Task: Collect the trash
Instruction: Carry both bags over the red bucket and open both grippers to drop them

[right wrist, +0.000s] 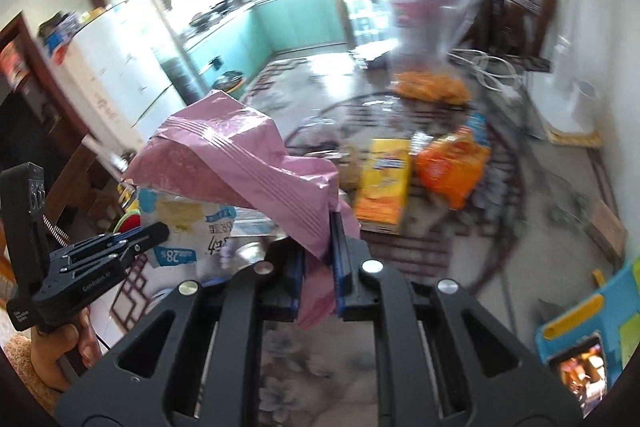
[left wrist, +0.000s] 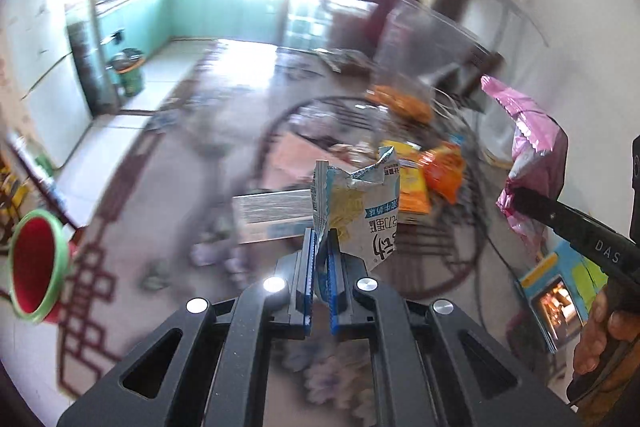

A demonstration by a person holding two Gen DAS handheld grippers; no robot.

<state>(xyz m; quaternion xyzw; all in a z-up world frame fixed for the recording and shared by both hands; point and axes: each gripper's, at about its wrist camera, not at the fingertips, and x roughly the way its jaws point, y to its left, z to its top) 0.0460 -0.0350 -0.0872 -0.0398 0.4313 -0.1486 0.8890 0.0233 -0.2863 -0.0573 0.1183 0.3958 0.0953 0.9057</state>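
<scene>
The left gripper is clamped on a torn white snack wrapper standing up from its jaws; the right gripper pinches a crumpled pink foil bag draped to its left. Both grips catch only thin edges, so a quick swing could probably slip either loose before any bin.

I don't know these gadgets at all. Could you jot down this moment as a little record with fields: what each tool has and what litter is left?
left tool: shut on a torn white snack packet
right tool: shut on a pink wrapper
litter left: yellow packet and orange packet on the glass table
also there: clear bag with orange pieces inside
bin: green one by the teal cabinets
sharpness: blurred
</scene>
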